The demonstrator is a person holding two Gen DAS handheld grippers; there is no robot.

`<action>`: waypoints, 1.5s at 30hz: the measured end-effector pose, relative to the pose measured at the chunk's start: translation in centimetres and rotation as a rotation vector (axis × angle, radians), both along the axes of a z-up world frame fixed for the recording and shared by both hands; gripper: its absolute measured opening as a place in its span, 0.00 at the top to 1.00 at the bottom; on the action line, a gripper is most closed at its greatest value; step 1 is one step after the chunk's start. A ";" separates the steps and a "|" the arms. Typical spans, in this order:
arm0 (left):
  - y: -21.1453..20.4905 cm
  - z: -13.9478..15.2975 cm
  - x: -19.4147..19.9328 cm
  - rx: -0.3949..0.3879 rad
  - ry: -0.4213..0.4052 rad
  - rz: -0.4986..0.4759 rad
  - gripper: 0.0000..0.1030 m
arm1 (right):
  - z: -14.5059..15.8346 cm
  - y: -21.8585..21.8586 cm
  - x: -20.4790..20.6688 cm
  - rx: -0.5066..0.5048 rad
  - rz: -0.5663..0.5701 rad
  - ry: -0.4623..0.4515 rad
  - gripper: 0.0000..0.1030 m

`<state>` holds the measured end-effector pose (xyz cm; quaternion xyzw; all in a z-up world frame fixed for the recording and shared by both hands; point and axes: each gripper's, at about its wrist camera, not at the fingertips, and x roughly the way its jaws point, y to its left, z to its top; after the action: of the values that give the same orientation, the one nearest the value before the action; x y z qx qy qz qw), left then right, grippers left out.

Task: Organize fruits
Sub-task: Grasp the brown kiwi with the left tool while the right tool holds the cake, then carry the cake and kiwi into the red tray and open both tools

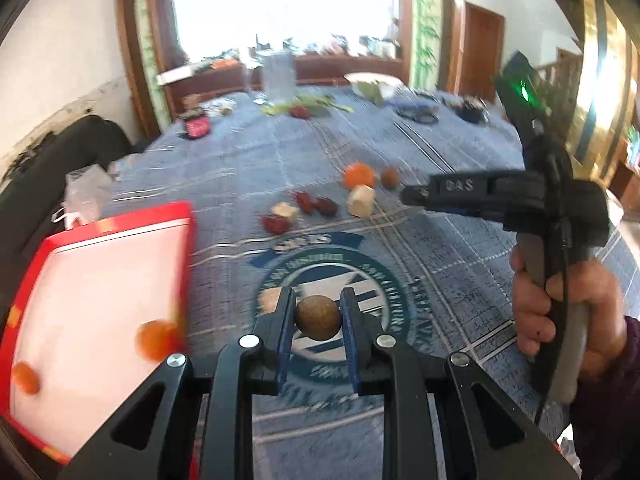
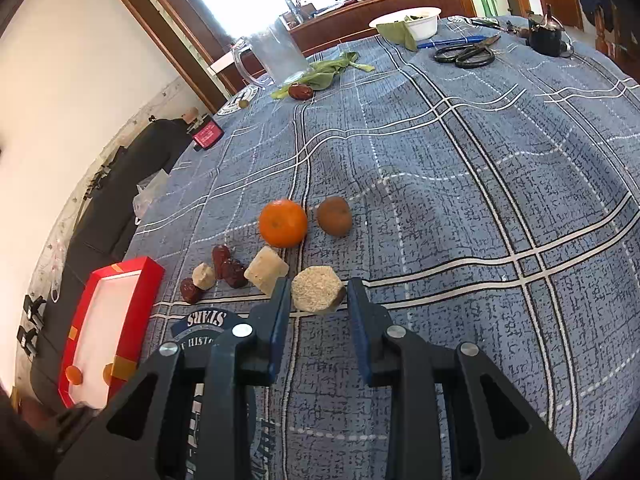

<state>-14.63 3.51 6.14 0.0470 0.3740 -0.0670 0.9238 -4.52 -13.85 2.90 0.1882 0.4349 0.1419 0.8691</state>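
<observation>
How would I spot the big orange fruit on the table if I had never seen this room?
Start at the blue checked tablecloth, then find the small heap of snacks in its middle. At the heap's far edge sits the orange, beside a duller brown fruit; it is the only bright, smooth, round thing there.

Daylit room, strong backlight, fisheye bend in both views.
Window [image 1: 280,4] blows out white; left wrist view smears with motion blur, worst on the red tray [image 1: 100,300]; right wrist view sharp, tablecloth [image 2: 460,200] evenly lit, soft shadows, corners vignetted black.
</observation>
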 end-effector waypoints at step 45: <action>17.7 -2.0 -4.7 0.006 -0.033 0.437 0.79 | 2.2 21.9 -11.5 -0.042 0.555 -0.150 0.70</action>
<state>-19.36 21.24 4.12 -0.0311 0.3606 0.1366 0.9221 -15.99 8.01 5.08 0.0330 0.4070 0.3787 0.8306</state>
